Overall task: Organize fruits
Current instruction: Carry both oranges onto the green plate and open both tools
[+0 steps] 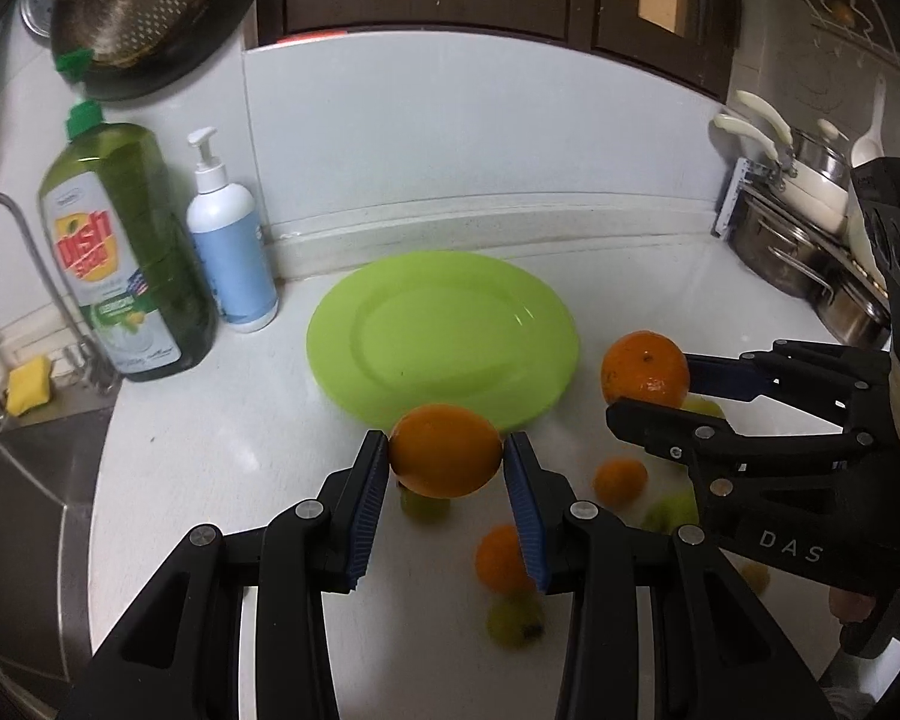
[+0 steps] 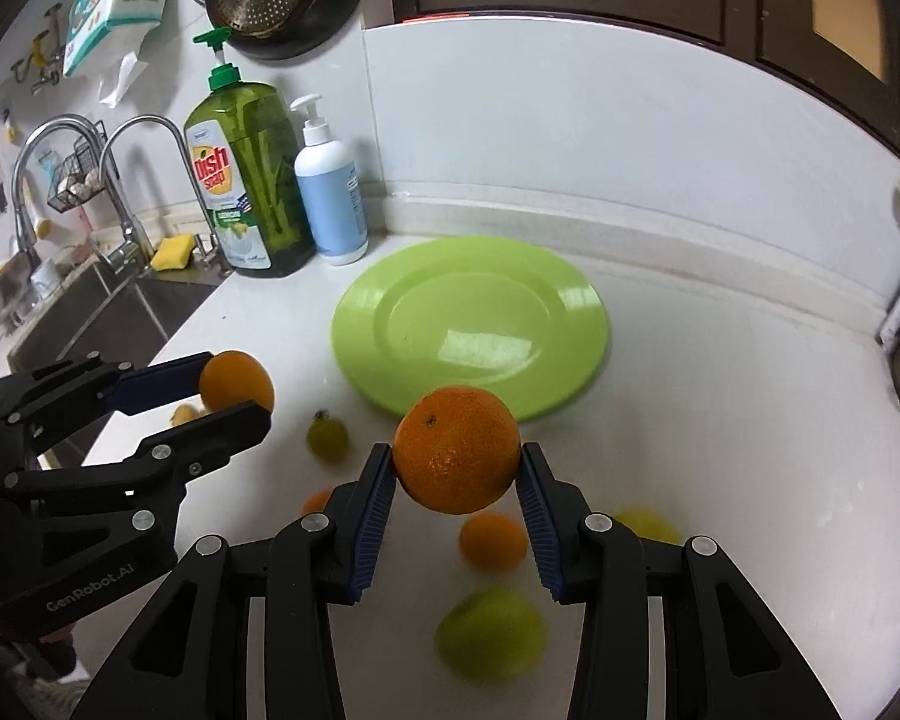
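1. Blue pads [image 1: 371, 504] of the left hand-held gripper [image 1: 446, 459] sit closest to the lens, clamped partway closed on an orange [image 1: 446, 457]; the fruit is off the desk [image 1: 222, 468], held at the fingertips.
2. Left hand-held gripper angles downward toward the desk, fingertips just short of the near rim of the green plate [image 1: 444, 336].
3. Right hand-held gripper [image 2: 457, 461] has the same pose: tilted down, jaws partly closed on a second orange [image 2: 457, 449], lifted clear of the desk.
4. In the left wrist view the right hand-held gripper [image 1: 648, 387] comes in from the right side, its orange [image 1: 645, 367] just beside the plate's right edge.
5. In the right wrist view the left hand-held gripper [image 2: 234, 390] comes in from the left, its orange [image 2: 237, 381] short of the plate [image 2: 471, 324].
6. Plate lies flat on the desk ahead of both hand-held grippers; nothing is on it.
7. Loose fruit lies on the desk below and behind the fingertips, blurred: small oranges [image 2: 492, 540] and green fruits [image 2: 491, 636], one green fruit [image 2: 327, 438] between the two hand-held grippers.
8. Dish soap bottle [image 1: 120, 252] and white pump bottle [image 1: 231, 240] stand upright against the wall, ahead-left of the left hand-held gripper, beyond the plate.
9. Sink [image 2: 90, 318] with taps is further left; pots [image 1: 798, 240] are stacked far right.
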`<action>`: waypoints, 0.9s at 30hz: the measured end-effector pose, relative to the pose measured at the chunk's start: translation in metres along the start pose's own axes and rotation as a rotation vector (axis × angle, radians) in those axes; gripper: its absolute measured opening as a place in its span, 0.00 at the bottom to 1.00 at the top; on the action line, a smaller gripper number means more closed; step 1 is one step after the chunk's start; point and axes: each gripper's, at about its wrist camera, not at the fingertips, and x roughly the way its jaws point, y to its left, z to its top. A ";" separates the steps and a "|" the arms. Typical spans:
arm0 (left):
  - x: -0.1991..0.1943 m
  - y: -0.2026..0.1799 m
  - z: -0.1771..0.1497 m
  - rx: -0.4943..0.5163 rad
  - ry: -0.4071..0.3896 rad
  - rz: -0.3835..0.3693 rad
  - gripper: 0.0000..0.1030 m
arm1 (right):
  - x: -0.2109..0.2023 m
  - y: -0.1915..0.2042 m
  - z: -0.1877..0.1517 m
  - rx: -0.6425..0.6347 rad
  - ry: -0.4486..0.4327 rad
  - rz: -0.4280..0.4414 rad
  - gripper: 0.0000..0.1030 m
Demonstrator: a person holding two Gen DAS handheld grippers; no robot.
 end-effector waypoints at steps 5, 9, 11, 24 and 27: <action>0.032 0.011 0.021 -0.013 0.037 -0.026 0.38 | 0.028 -0.008 0.025 -0.041 0.019 -0.002 0.41; 0.059 0.016 0.033 -0.007 0.074 -0.039 0.38 | 0.053 -0.020 0.038 -0.042 0.063 0.007 0.41; 0.072 0.019 0.037 -0.004 0.099 -0.044 0.38 | 0.067 -0.024 0.044 -0.045 0.095 0.013 0.41; 0.129 0.026 0.054 0.041 0.215 -0.068 0.38 | 0.130 -0.036 0.053 -0.035 0.251 0.040 0.41; 0.136 0.026 0.054 0.049 0.229 -0.063 0.38 | 0.135 -0.037 0.053 -0.035 0.261 0.036 0.41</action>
